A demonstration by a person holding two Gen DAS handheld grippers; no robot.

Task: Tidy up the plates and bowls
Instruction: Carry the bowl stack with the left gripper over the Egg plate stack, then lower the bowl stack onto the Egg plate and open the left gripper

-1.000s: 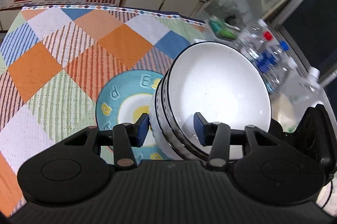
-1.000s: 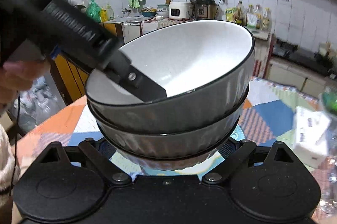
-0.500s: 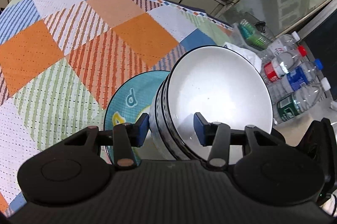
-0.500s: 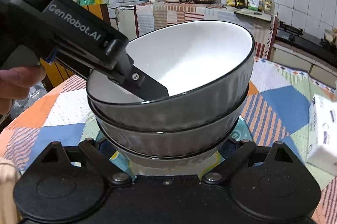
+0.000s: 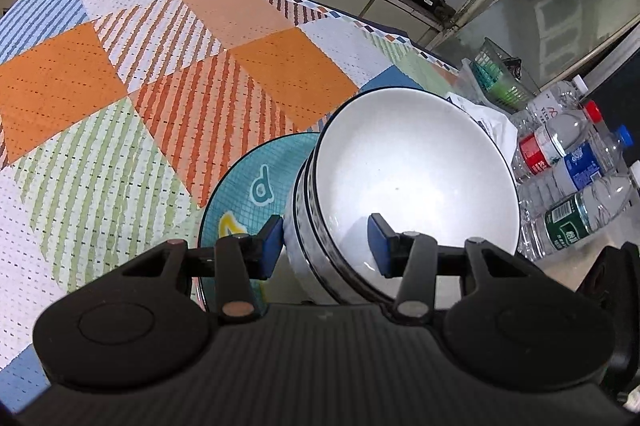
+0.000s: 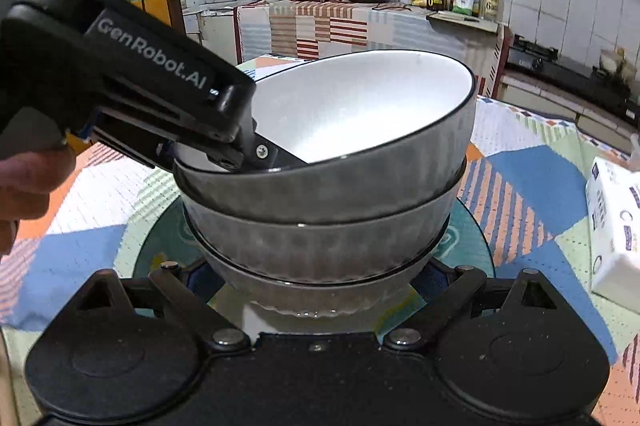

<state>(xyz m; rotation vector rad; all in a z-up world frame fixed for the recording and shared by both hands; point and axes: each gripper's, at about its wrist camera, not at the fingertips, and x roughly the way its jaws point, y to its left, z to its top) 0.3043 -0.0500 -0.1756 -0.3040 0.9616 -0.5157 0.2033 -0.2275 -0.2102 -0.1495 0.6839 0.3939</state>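
A stack of three grey ribbed bowls (image 6: 328, 186) with white insides (image 5: 408, 166) hangs tilted just over a teal plate (image 5: 248, 186) with raised letters, which lies on the table. My left gripper (image 5: 325, 246) is shut on the stack's rim, one blue pad inside the top bowl and one against the outer wall. It also shows at the left of the right wrist view, clamped on the rim. My right gripper (image 6: 316, 278) hugs the lowest bowl's base from both sides, its pads mostly hidden. I cannot tell whether the stack touches the teal plate (image 6: 468, 238).
A patchwork tablecloth (image 5: 160, 86) covers the table. Several plastic bottles (image 5: 568, 178) and a green basket (image 5: 500, 78) lie at its right edge. A white tissue pack (image 6: 616, 226) stands to the right of the plate. A person's hand (image 6: 28, 186) holds the left gripper.
Both grippers have come down together with the bowl stack, and the teal plate and tablecloth now sit closer beneath it. The grips look the same.
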